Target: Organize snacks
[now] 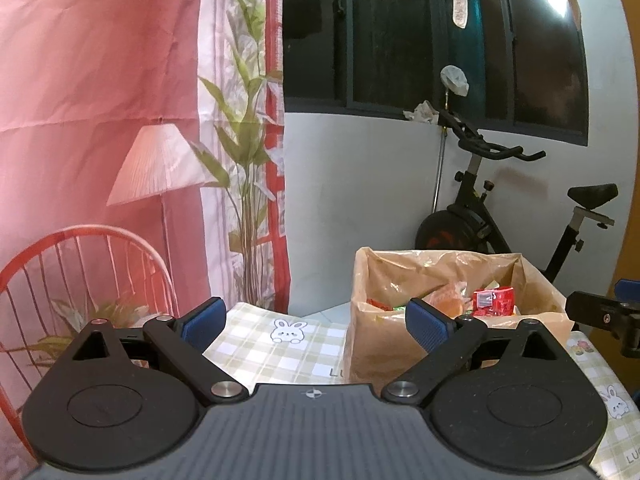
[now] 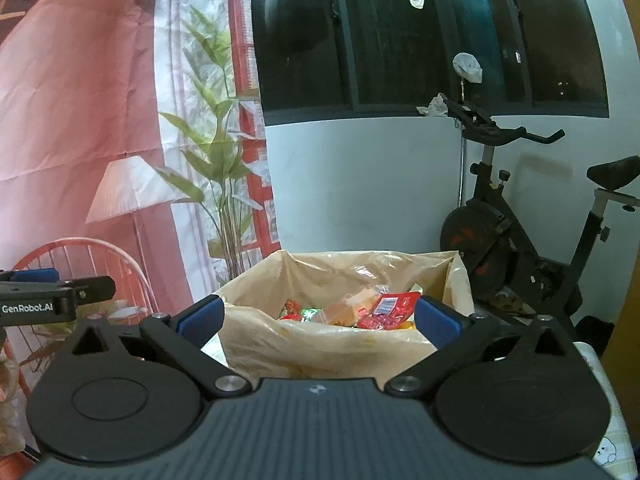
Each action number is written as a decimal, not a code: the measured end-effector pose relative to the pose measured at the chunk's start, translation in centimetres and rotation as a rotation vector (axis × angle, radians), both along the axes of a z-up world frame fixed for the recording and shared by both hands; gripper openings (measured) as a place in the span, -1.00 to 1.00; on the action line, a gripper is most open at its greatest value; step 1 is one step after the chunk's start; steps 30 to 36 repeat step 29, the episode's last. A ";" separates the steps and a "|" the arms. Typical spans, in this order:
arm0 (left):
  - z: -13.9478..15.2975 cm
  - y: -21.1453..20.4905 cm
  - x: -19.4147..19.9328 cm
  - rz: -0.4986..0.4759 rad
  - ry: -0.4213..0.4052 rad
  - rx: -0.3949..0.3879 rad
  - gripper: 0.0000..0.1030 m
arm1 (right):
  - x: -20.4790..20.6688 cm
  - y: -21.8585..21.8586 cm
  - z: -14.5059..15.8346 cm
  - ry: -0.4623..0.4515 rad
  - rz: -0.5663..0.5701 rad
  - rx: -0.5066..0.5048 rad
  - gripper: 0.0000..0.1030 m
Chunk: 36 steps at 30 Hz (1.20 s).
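A cardboard box [image 1: 376, 344] stands on the table, lined with a thin, crinkly tan plastic bag [image 2: 360, 272] whose edges fold out over the rim. Inside lies a loose heap of snacks: a glossy red packet [image 2: 390, 311] with a white barcode label on top, an orange-toned wrapped piece [image 2: 346, 308] beside it, a small green-and-white packet [image 2: 310, 314] and another red wrapper [image 2: 292, 307] toward the left. From the left wrist view the same red packet [image 1: 494, 300] shows near the back right of the box.

The table wears a checked cloth [image 1: 280, 352] in pale green and white, smooth and slightly shiny, printed with little white rabbits [image 1: 287, 331].

The left gripper [image 1: 316, 318] hangs above the cloth, just left of the box, its blue ribbed pads [image 1: 202, 320] spread wide apart with nothing between them; its right pad overlaps the box's near edge in view, though I cannot tell whether it touches. The right gripper [image 2: 318, 318] faces the box head-on, fingers equally wide, blue pads [image 2: 438, 322] flanking the opening and gripping nothing. Both tools are matte black plastic with round hubs and a ridged grey deck.

Behind, a pink printed backdrop [image 1: 100, 100] with a lamp and leafy plant hangs by a dark window [image 1: 440, 32], and a black exercise bike [image 2: 532, 220] stands against the white wall.
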<state>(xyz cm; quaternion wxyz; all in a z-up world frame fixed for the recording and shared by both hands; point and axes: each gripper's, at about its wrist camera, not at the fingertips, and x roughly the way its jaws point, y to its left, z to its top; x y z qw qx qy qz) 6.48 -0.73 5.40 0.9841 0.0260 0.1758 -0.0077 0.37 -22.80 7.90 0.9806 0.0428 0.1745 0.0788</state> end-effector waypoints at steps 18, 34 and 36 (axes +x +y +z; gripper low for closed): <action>-0.1 0.0 -0.2 0.034 0.010 -0.012 0.89 | 0.0 0.4 0.2 -0.008 -0.013 -0.025 1.00; -0.1 0.1 -0.4 0.038 -0.002 -0.026 0.89 | 0.0 0.4 0.0 -0.002 -0.001 -0.020 1.00; -0.1 0.1 -0.4 0.038 -0.002 -0.026 0.89 | 0.0 0.4 0.0 -0.002 -0.001 -0.020 1.00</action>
